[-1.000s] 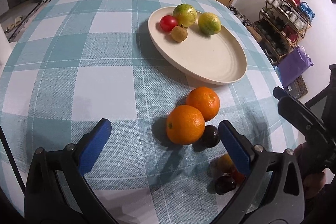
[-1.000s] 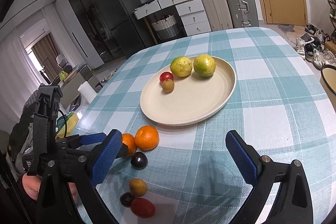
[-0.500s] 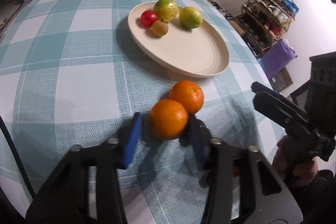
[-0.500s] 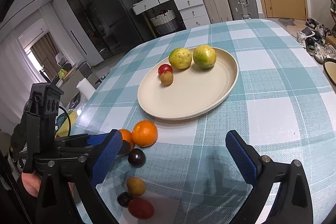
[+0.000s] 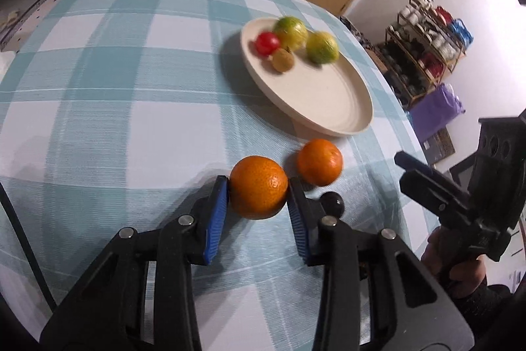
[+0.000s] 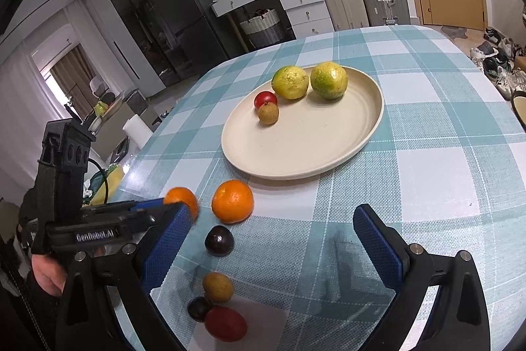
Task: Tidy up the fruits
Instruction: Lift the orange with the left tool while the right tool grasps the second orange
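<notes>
On the checked bench (image 5: 98, 127), near its front edge: one orange (image 5: 258, 191), clamped between the left tool's (image 5: 258, 196) blue pads. Right tool (image 6: 273, 239): jaws wide, nothing between them. Cream plate (image 6: 328, 160), mid-bench: four fruits.

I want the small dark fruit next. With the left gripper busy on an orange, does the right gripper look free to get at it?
Probably yes. The right gripper is open and empty, and the dark fruit lies uncovered on the tablecloth between its fingers, just ahead, touching nothing.
</notes>
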`<state>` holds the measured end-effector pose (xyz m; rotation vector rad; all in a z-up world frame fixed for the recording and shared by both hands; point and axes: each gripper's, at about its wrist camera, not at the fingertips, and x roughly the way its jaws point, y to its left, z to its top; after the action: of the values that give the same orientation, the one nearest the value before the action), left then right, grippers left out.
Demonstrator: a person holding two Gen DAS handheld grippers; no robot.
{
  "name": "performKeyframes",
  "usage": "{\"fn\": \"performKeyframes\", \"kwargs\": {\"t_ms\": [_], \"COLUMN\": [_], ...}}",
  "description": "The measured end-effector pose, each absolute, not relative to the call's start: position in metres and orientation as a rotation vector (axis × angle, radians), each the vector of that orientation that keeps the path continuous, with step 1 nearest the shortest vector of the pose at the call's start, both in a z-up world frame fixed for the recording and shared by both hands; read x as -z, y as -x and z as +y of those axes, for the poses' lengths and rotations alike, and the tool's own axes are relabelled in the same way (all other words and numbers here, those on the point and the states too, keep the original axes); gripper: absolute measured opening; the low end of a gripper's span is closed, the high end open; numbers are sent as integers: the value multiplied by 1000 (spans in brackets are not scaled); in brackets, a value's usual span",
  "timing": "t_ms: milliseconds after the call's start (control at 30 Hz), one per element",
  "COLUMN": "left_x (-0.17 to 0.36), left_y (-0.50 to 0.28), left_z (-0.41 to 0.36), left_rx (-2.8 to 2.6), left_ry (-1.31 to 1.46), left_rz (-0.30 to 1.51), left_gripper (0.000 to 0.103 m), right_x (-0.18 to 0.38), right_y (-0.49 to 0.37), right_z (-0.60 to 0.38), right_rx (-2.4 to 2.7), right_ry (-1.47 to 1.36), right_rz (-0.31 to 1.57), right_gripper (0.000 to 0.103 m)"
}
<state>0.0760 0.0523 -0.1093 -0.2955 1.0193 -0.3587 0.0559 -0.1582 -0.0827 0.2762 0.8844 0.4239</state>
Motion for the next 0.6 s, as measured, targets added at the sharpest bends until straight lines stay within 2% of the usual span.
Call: {"fn": "performKeyframes", "kwargs": {"t_ms": [600], "left_x": [103], "left_y": [-71], "left_z": [81], "left_rx": [303], "left_ry": [275], "left_rz": [973], "left_gripper": [33], "right_x": [94], "right_y": [-71], "right_z": [-116], "right_rx": [-494], "right_ry": [-200], "right_rz": [948], "right_gripper": [101]}}
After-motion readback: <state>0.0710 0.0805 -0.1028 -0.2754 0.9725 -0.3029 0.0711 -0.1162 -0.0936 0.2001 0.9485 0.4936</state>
